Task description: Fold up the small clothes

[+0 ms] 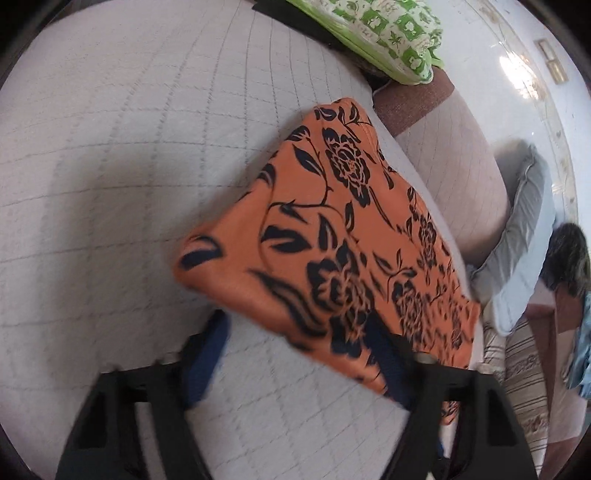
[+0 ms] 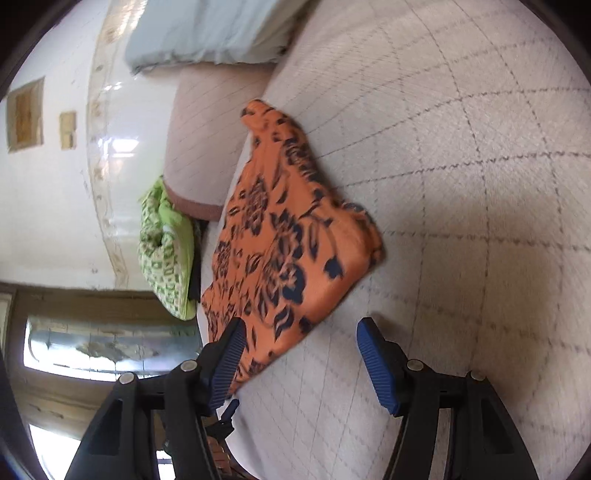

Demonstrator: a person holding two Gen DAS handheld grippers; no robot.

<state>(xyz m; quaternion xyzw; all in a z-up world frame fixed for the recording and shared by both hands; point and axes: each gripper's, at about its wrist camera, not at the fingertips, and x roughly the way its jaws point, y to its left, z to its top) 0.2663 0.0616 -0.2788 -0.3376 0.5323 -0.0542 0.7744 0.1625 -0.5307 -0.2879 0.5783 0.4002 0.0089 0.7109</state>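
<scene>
Quilted mattress (image 1: 110,166) (image 2: 461,184): pale, stitched in a grid of squares, filling most of both views and carrying the clothing. Tiled floor (image 1: 517,55): white and glossy, showing beyond the mattress edge. Grey pillow (image 1: 524,229) (image 2: 207,33): lying off the mattress edge, on a lower cushioned surface. Green patterned bag (image 1: 391,33) (image 2: 166,251): sitting just past the mattress side, near one end of the clothing. Orange cloth (image 1: 332,236) (image 2: 280,243): a small garment with a dark floral print, lying folded into a rough flat rectangle along the mattress edge, one end bunching into a small twist in the right wrist view. Left gripper (image 1: 295,354): hovering over the near corner of the cloth with its fingers spread wide, the right-hand finger overlapping the cloth's edge in view, nothing pinched between them. Right gripper (image 2: 299,354): likewise standing released, its blue ribbed fingers (image 2: 376,365) parted, one at the cloth's near edge and the other over bare mattress.
</scene>
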